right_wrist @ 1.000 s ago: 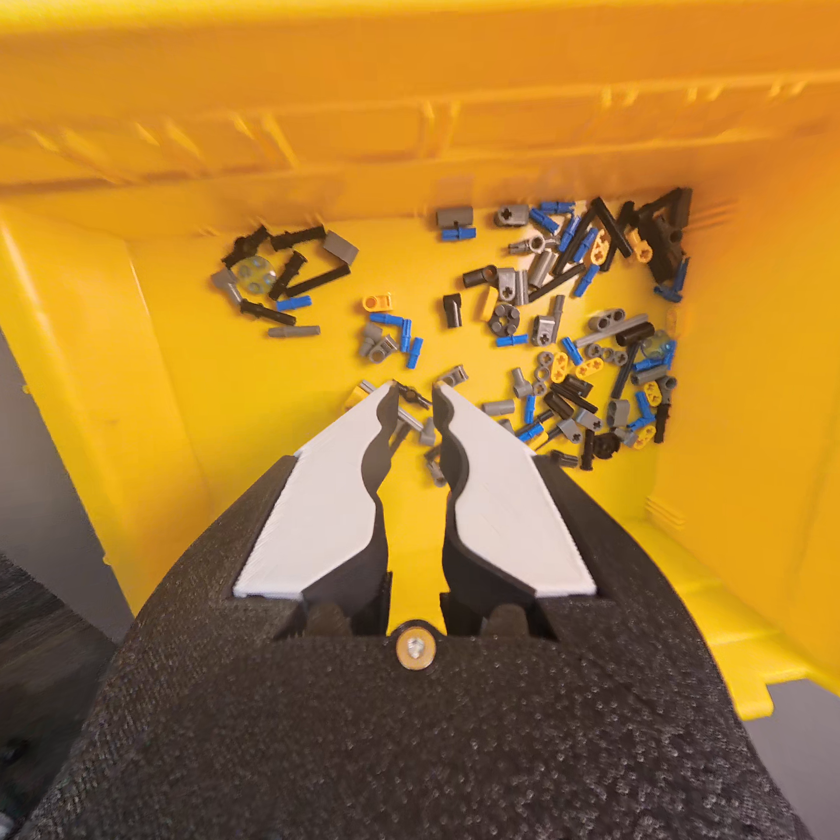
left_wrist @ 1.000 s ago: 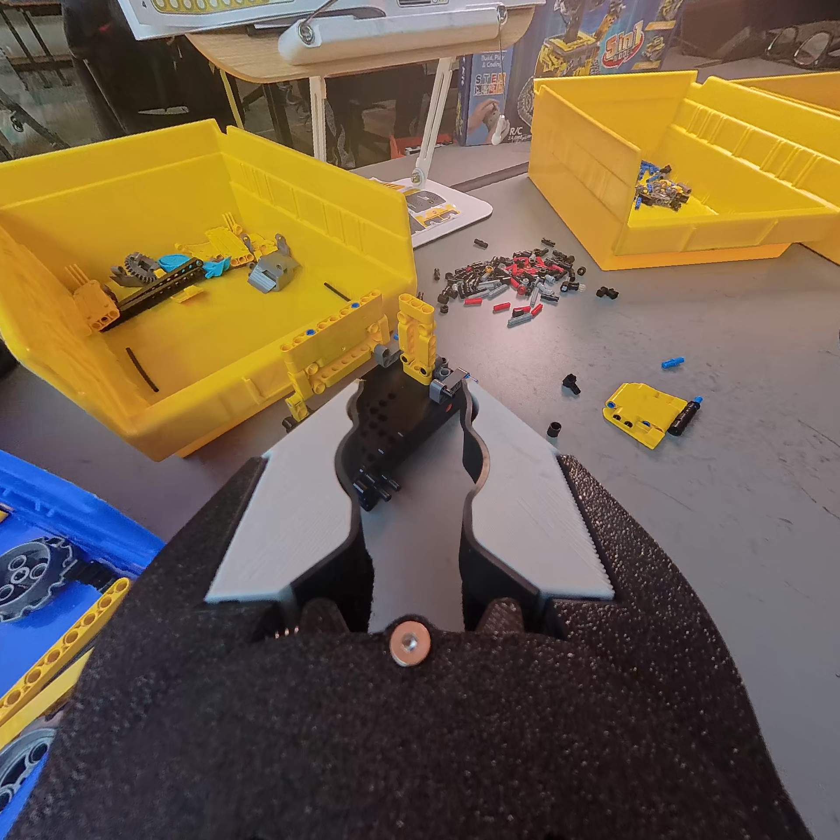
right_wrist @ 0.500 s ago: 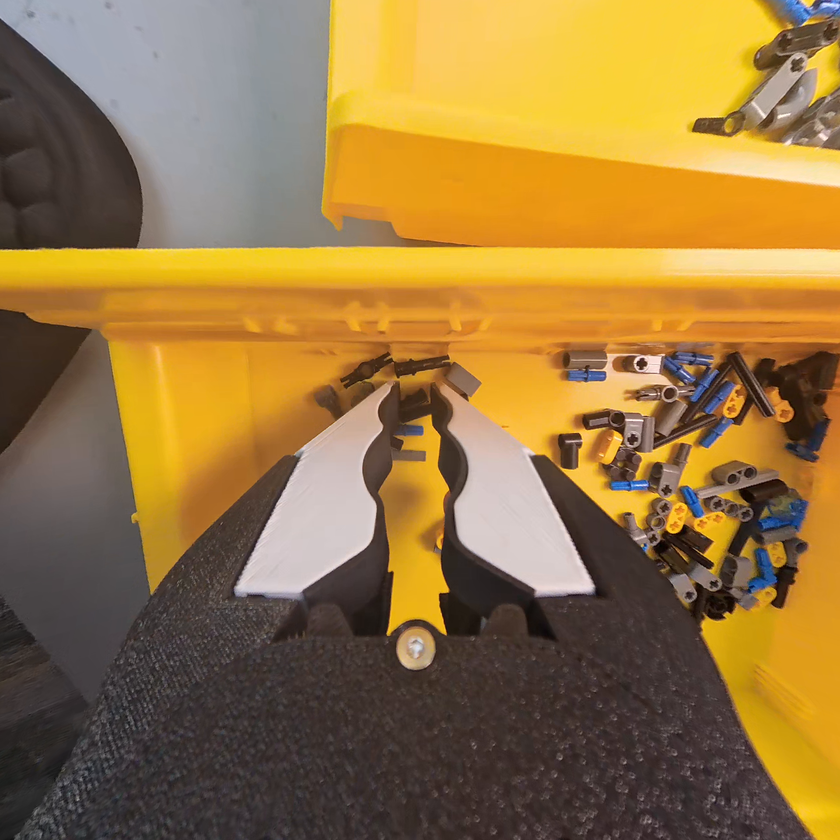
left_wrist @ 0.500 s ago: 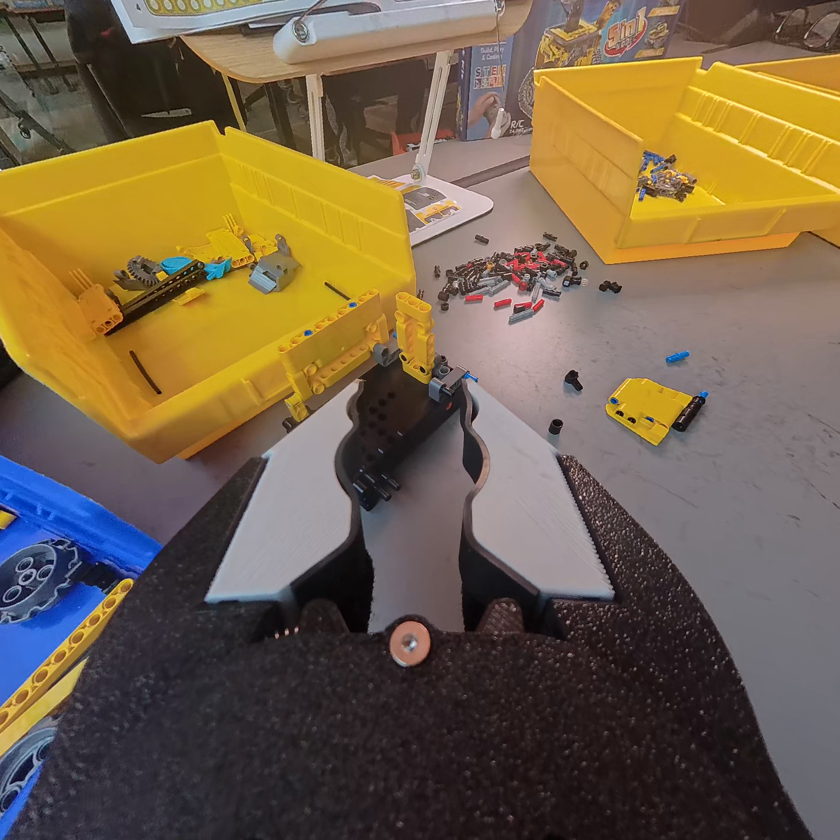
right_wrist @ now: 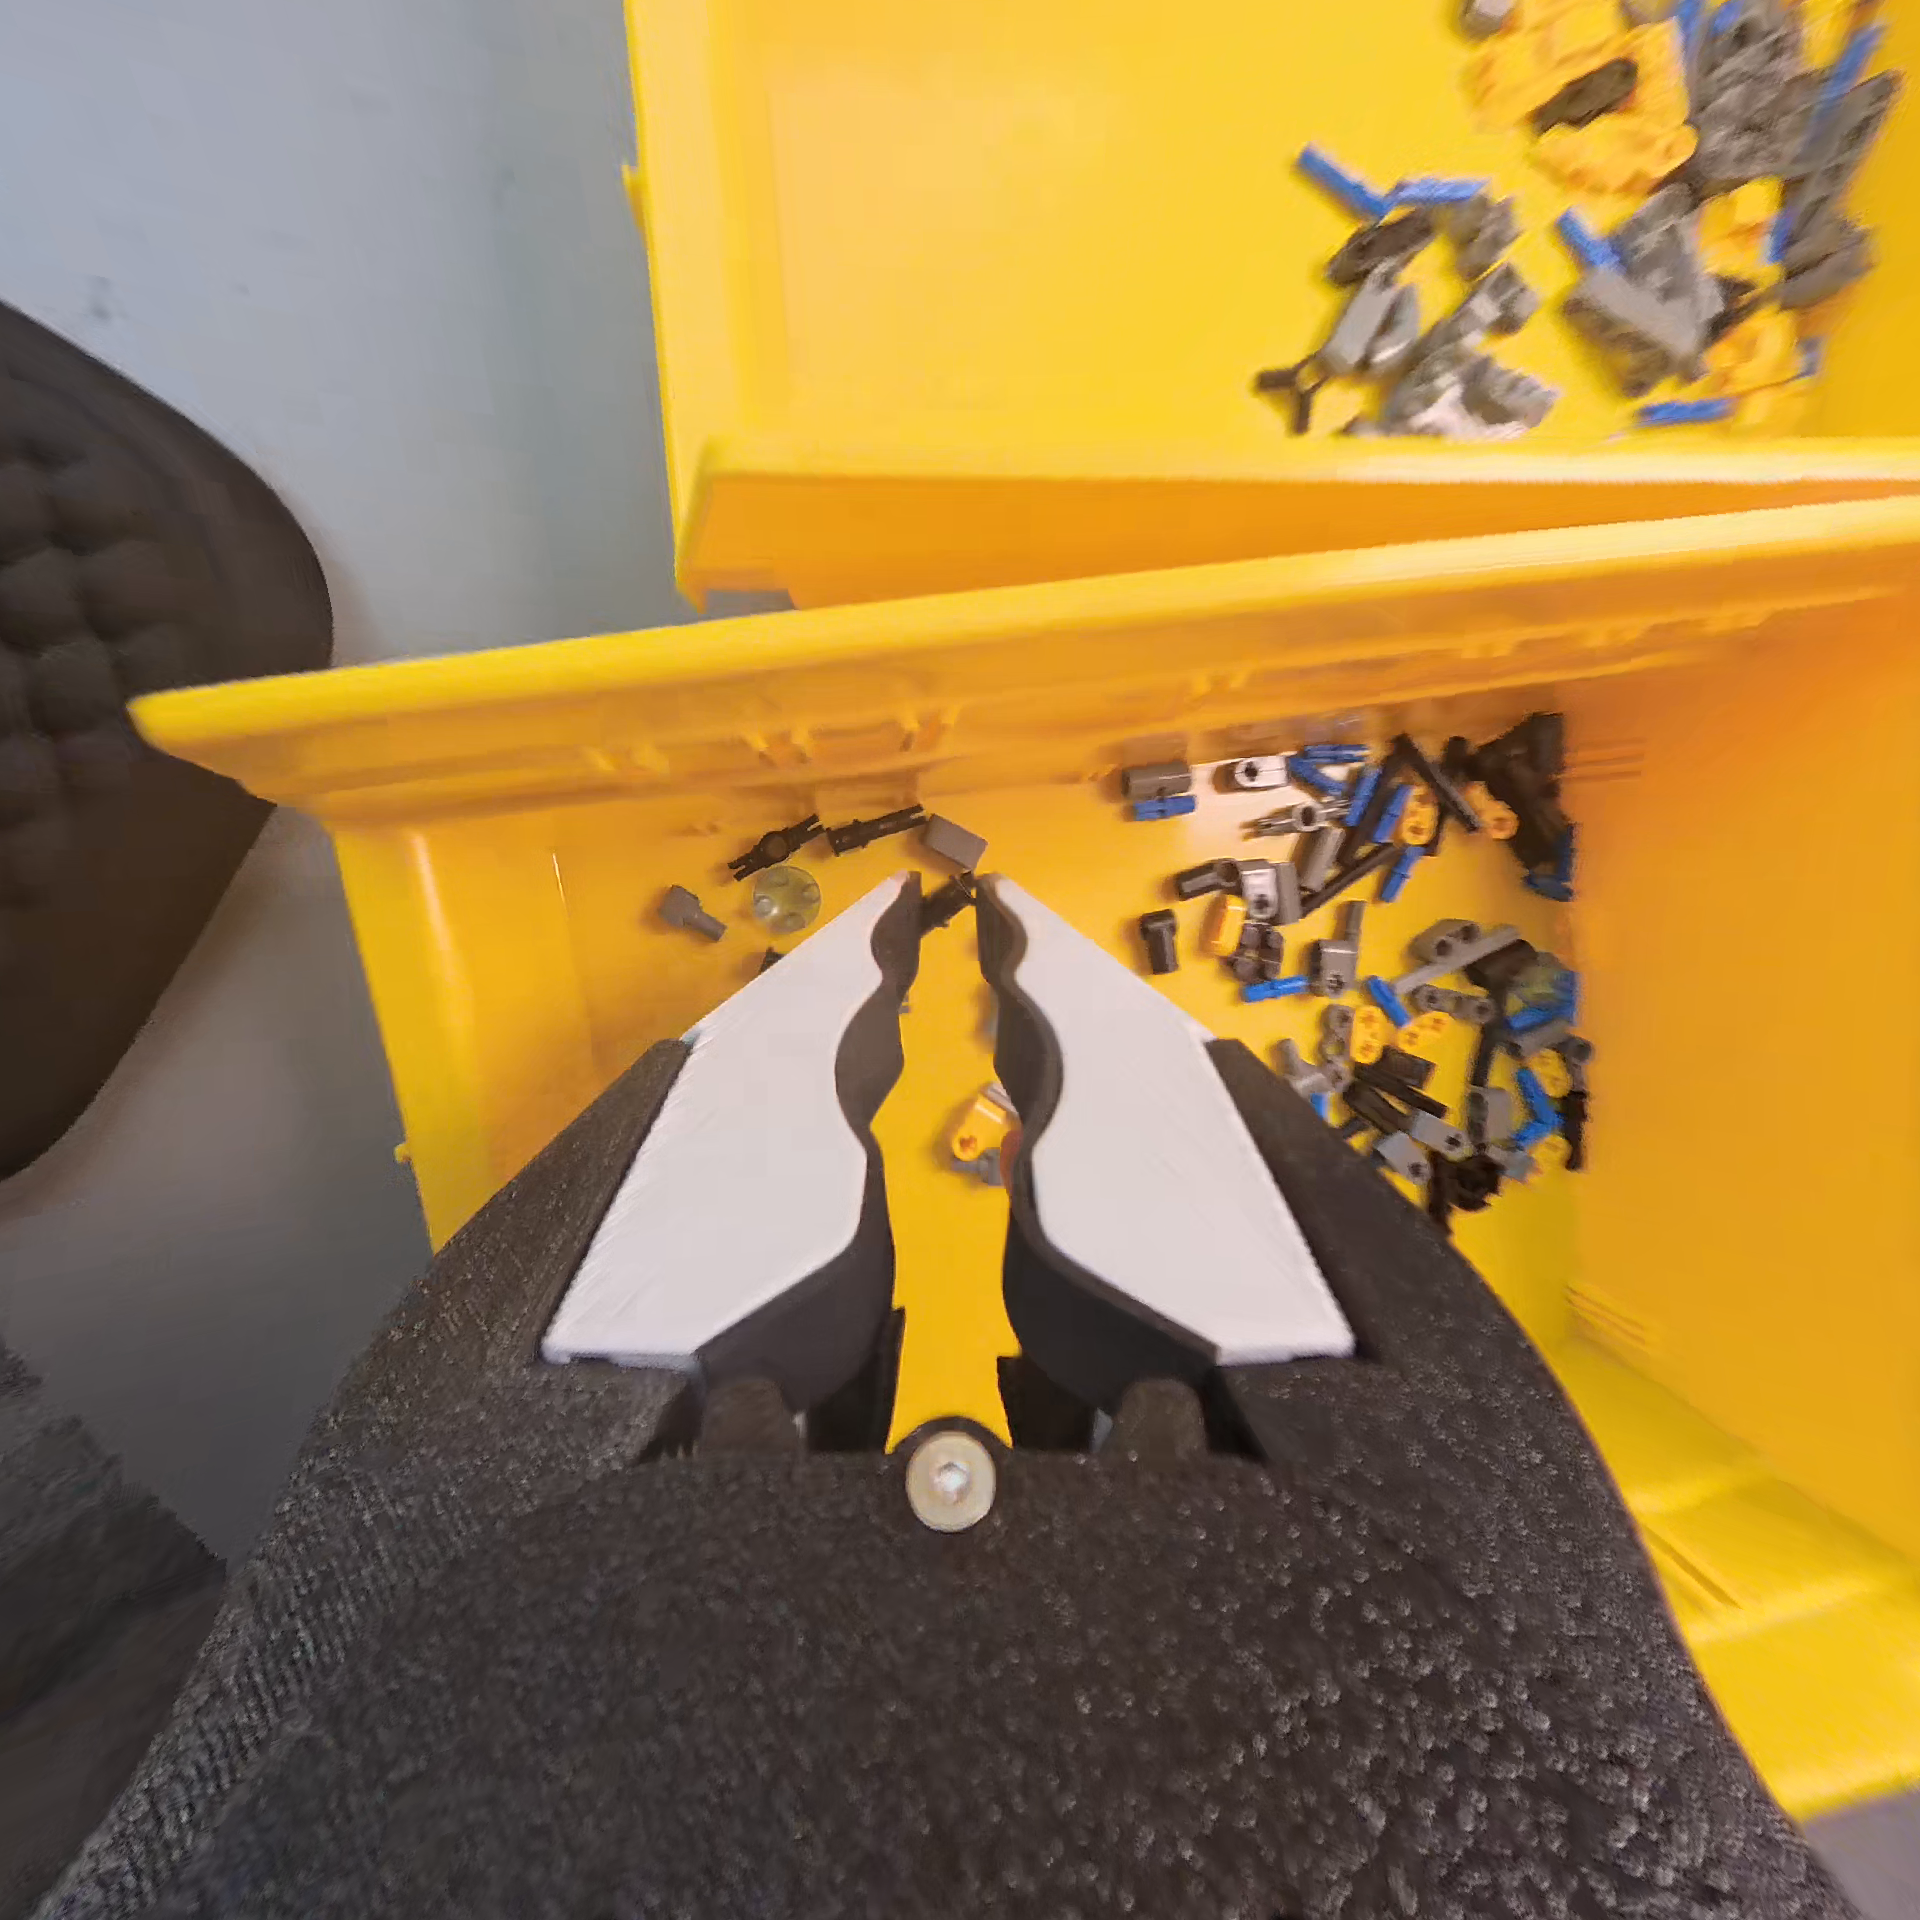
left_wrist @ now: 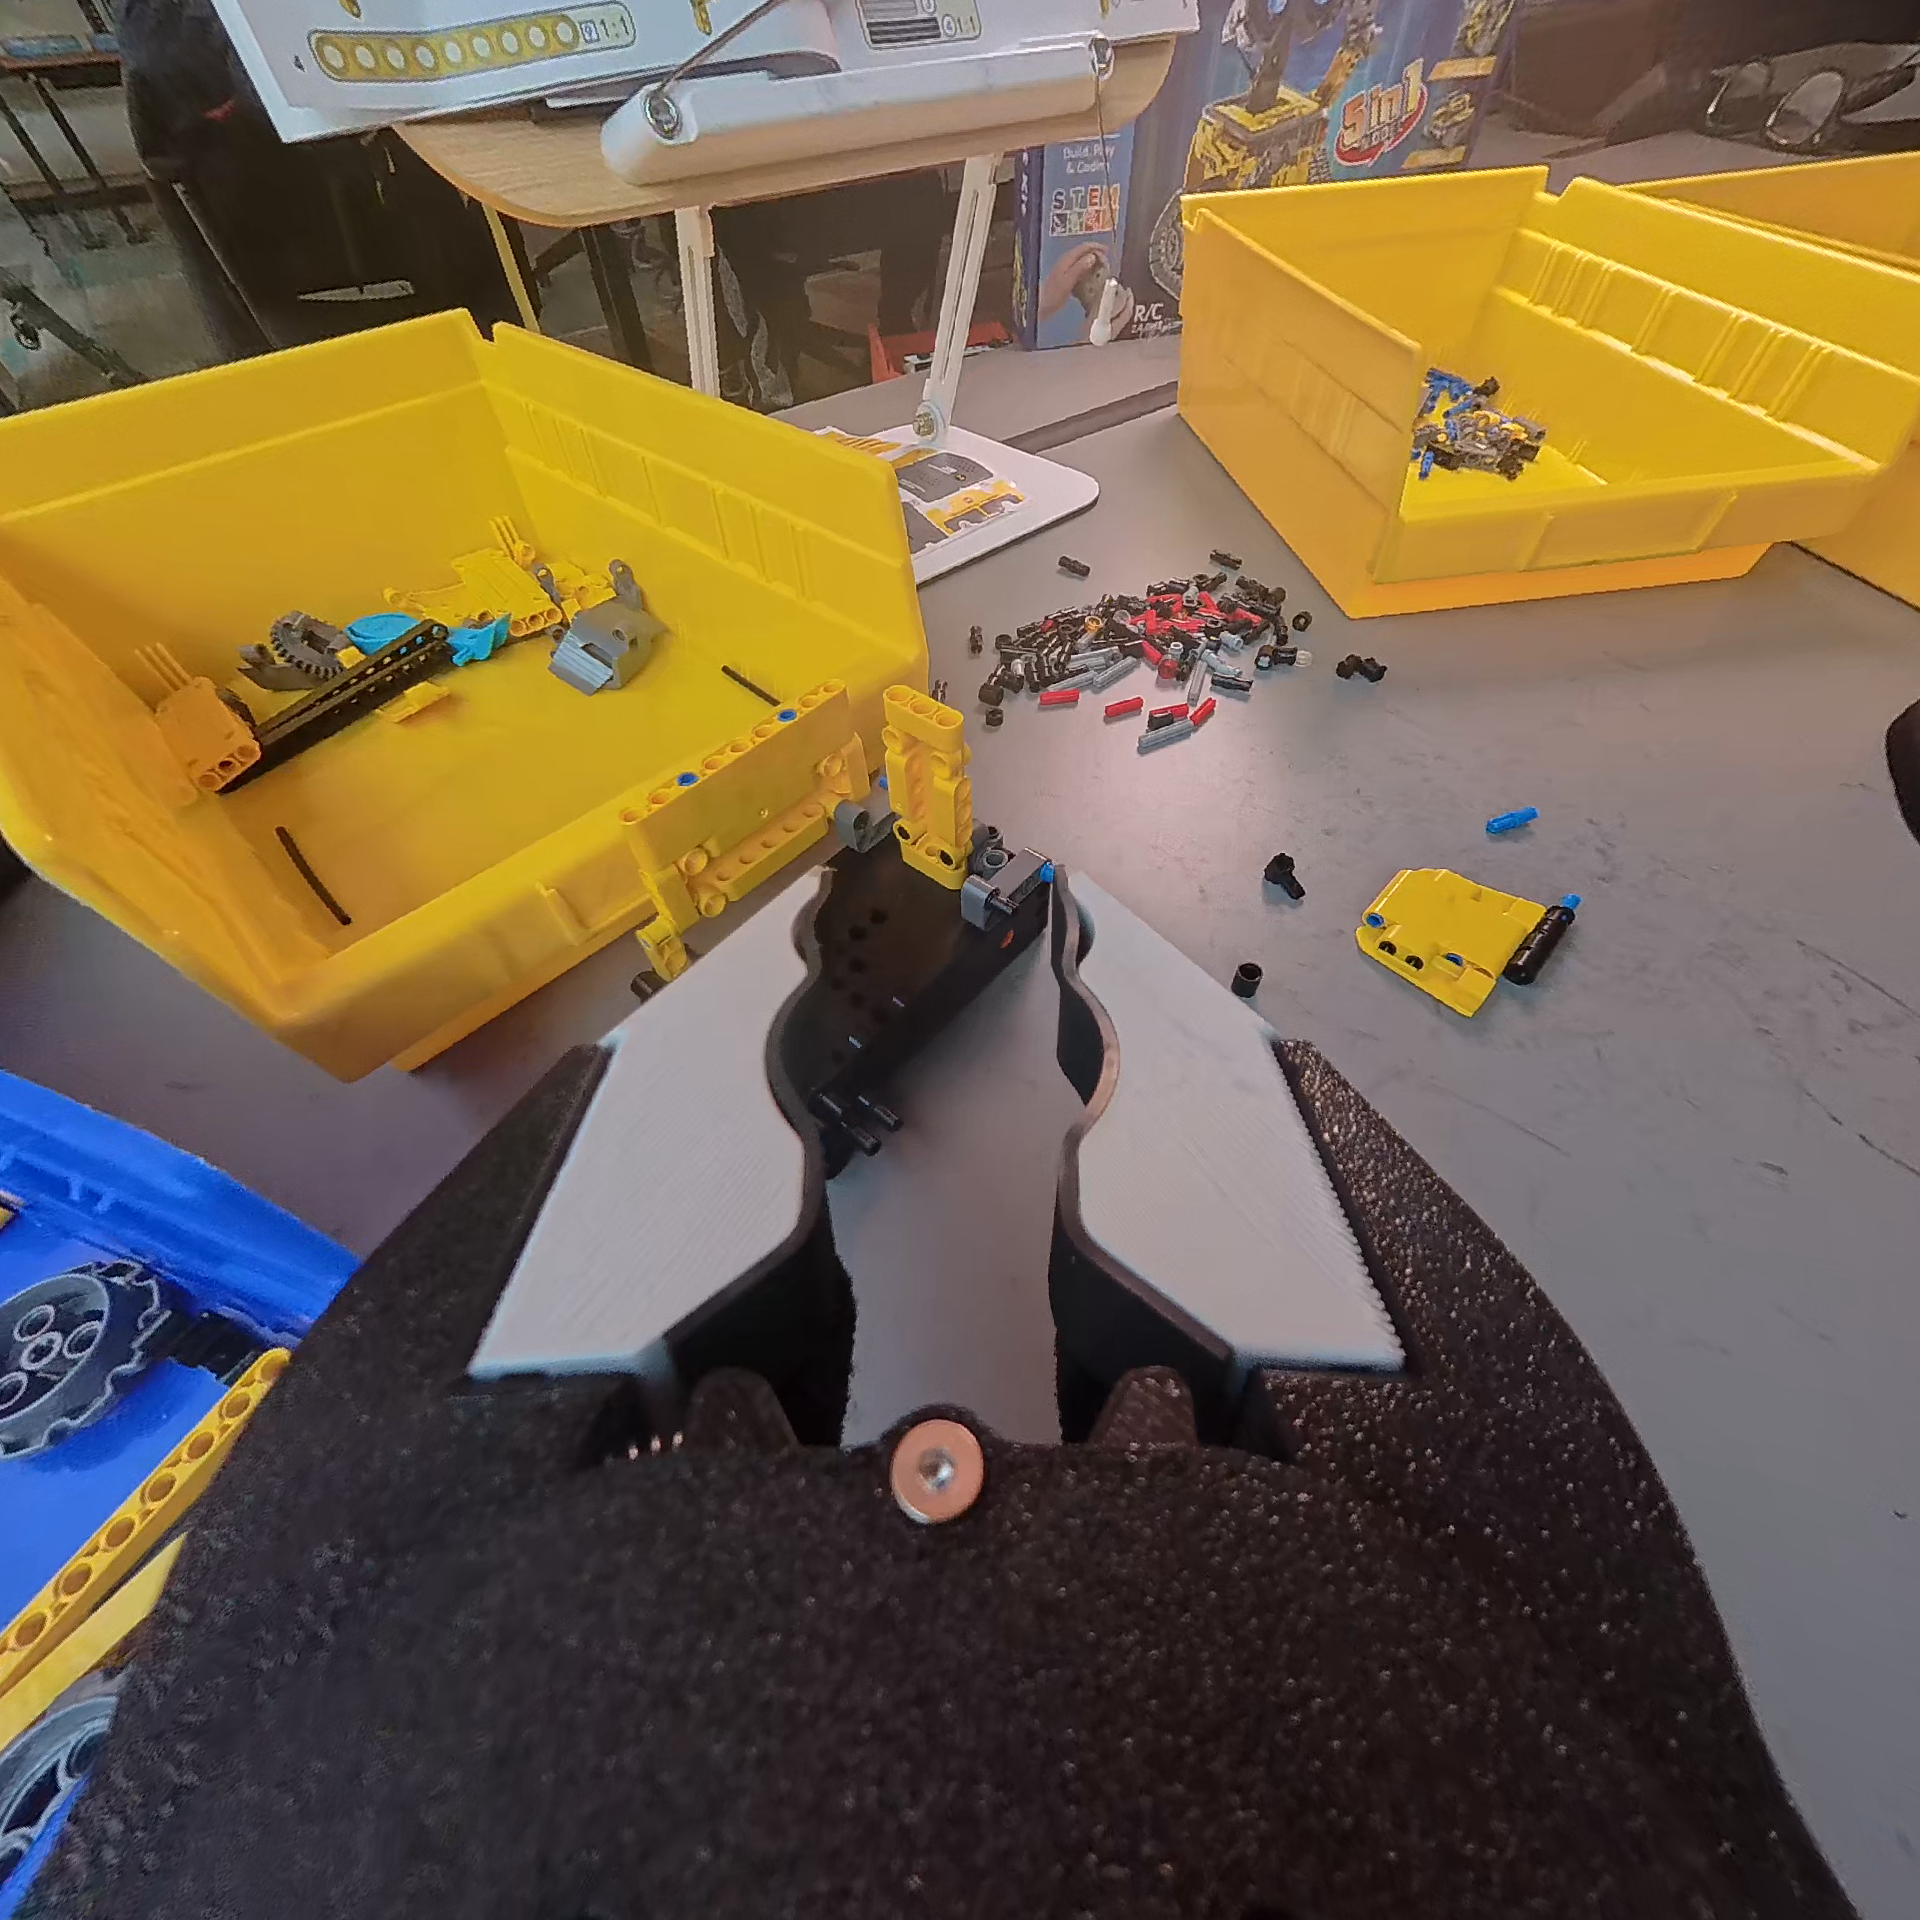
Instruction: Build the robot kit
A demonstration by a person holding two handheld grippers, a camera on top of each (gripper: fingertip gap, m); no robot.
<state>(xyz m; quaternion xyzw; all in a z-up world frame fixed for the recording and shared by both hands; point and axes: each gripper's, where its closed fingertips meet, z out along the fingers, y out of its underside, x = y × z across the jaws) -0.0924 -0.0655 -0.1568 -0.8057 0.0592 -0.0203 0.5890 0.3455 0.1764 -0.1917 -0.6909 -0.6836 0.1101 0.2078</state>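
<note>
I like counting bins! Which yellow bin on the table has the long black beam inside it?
The big yellow bin on the left holds the long black beam. The far right bin has only small pieces.

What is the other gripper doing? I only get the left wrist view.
Observer: The right gripper is inside a yellow bin, tips closed on a small black pin.
Operator: My left gripper holds a brick assembly. What else is in that bin?
Observer: Many loose small parts, grey, black, blue and yellow, mostly to the gripper's right.
Operator: Anything beyond it?
Observer: A second yellow bin holding blurred parts.
</note>
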